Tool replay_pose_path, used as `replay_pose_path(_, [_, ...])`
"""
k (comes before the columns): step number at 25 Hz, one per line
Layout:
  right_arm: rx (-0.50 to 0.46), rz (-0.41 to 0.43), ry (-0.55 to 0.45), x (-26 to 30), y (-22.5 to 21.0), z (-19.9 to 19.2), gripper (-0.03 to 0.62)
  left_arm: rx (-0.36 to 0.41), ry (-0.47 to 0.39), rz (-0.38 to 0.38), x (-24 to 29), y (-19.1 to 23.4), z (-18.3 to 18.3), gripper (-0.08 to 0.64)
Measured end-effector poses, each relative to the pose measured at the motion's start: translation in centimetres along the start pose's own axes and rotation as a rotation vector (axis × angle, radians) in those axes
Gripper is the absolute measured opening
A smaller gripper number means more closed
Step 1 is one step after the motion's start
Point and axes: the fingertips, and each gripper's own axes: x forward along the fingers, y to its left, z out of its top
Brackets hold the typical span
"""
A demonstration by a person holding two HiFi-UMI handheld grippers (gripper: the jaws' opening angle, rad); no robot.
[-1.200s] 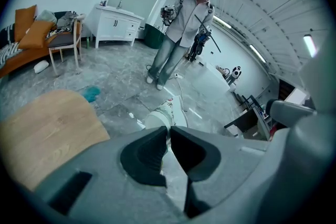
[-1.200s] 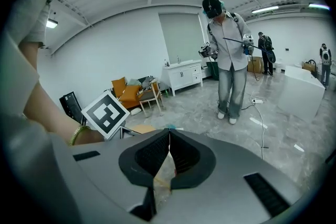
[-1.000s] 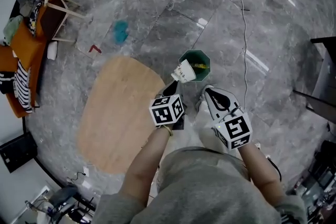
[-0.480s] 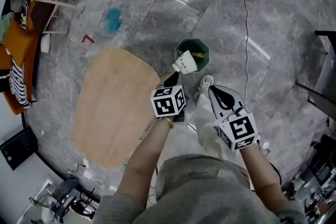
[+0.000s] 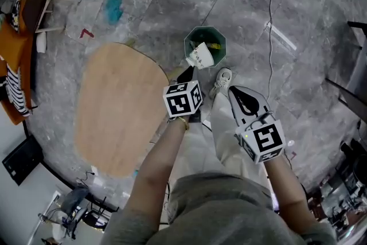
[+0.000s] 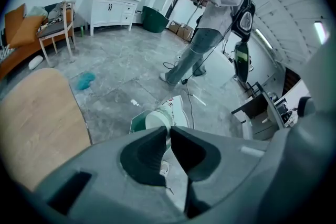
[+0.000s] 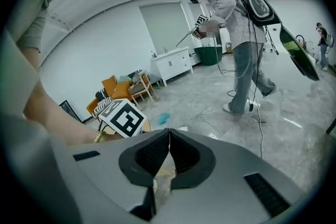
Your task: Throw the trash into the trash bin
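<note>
Sunk lower, left tongs [image 5: 188,74] pinch paper cup [image 5: 200,56] over bin [image 5: 221,41].

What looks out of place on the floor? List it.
A crumpled teal wad lies loose on the grey floor beyond the wooden table, with a small red scrap near it; both look like stray litter outside the green bin.

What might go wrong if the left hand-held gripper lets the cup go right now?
The paper cup sits over the near rim of the trash bin, not its middle, so it may clip the rim and land on the floor. The left hand-held gripper pinches only the cup's edge, so it may slip early.
</note>
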Motion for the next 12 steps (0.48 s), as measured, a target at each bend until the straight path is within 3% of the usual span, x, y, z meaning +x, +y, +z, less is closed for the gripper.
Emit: replay_pose_path(12, [0.058, -0.009, 0.041, 1.7, -2.1, -3.5, 0.009, 0.019, 0.066, 0.027, 5.9, 1.1, -2.1, 0.037])
